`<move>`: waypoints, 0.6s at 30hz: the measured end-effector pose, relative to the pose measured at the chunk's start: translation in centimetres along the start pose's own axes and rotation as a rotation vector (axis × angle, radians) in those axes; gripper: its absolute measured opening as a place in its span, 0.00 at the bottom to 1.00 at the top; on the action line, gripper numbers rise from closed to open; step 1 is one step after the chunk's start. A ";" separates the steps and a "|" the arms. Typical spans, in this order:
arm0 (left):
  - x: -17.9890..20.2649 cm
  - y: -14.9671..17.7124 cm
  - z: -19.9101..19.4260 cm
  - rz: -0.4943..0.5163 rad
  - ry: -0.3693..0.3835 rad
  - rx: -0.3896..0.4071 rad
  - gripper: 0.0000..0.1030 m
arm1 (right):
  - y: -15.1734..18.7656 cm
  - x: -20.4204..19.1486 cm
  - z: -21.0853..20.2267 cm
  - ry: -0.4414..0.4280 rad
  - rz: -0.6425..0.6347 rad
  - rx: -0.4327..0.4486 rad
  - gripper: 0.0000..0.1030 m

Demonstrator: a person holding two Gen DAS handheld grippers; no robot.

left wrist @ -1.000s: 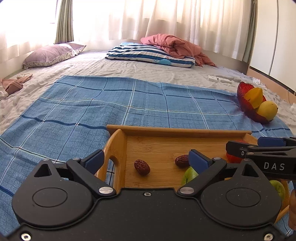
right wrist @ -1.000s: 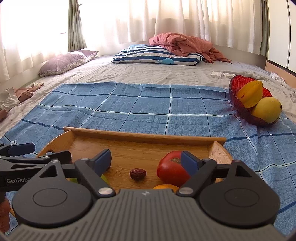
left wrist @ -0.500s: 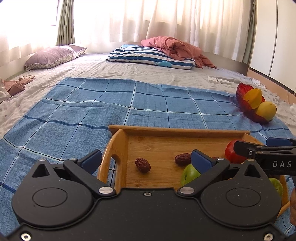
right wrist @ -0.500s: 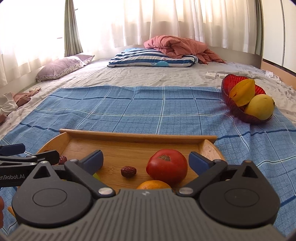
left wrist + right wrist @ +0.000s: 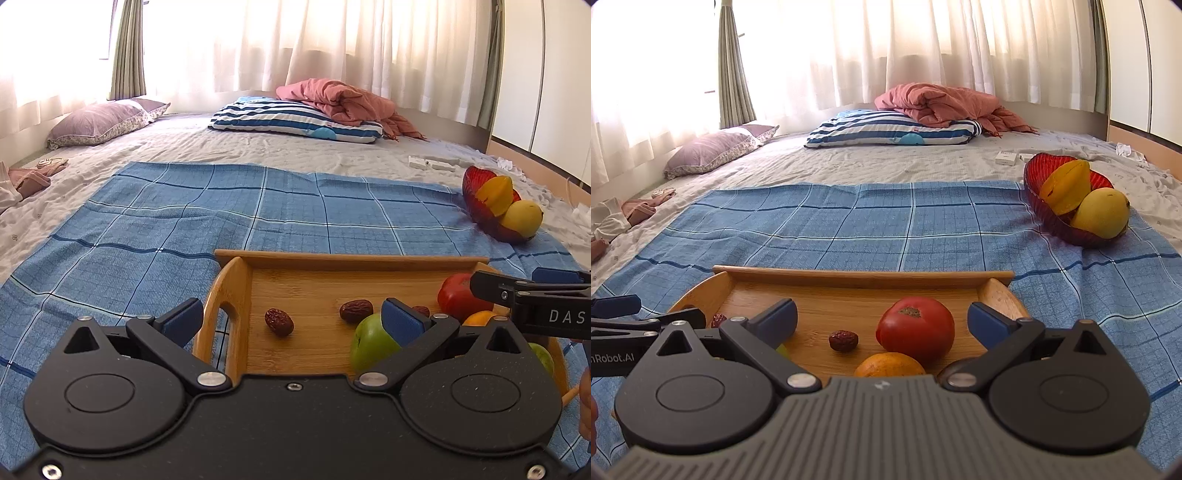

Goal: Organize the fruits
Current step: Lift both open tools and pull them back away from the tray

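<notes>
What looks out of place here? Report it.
Nothing is spilled or damaged. The red bowl leans tilted on the blue cloth, with a starfruit and a mango slumped against its lower rim.

This is a bedroom in a home: nearly the whole floor of the view is a wide bed point(image 5: 871, 166) with a rumpled grey sheet, a striped pillow point(image 5: 890, 129) and a purple pillow point(image 5: 716, 151) at its far side, and a pink quilt point(image 5: 945, 105) bundled on the striped one. Sheer curtains point(image 5: 923, 48) glow with daylight behind it, with a darker drape point(image 5: 733, 74) at the left and pale wardrobe doors point(image 5: 1145, 62) at the right. A blue checked cloth point(image 5: 849, 229) is spread over the sheet, and some clothes point(image 5: 631, 214) lie crumpled at the left edge.
</notes>
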State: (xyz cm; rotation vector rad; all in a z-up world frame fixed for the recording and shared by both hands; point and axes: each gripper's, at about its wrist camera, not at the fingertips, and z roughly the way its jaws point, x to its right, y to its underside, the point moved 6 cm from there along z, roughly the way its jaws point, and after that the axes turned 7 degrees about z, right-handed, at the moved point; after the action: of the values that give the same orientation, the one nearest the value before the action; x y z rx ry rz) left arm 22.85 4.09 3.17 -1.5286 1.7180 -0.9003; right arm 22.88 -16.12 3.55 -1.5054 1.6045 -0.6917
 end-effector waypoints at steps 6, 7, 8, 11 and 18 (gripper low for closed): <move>0.8 0.3 -1.5 0.030 0.001 0.023 1.00 | 0.2 0.1 -1.4 -0.008 -0.007 0.025 1.00; 0.9 0.4 -1.8 0.039 0.001 0.027 1.00 | 0.2 0.1 -1.7 -0.008 -0.008 0.031 1.00; 1.1 0.5 -2.1 0.048 0.001 0.032 1.00 | 0.3 0.2 -2.0 -0.008 -0.010 0.039 1.00; 1.5 0.8 -3.0 0.061 -0.001 0.041 1.00 | 0.4 0.3 -2.9 -0.009 -0.012 0.060 1.00; 2.2 1.4 -4.6 0.045 0.027 0.048 1.00 | 1.1 0.5 -4.8 -0.008 -0.019 0.095 1.00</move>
State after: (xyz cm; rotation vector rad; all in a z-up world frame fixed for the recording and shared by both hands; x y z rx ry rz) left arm 18.06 2.37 4.41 -1.4476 1.7308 -0.9368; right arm 18.21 -17.11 5.03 -1.4540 1.5320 -0.7612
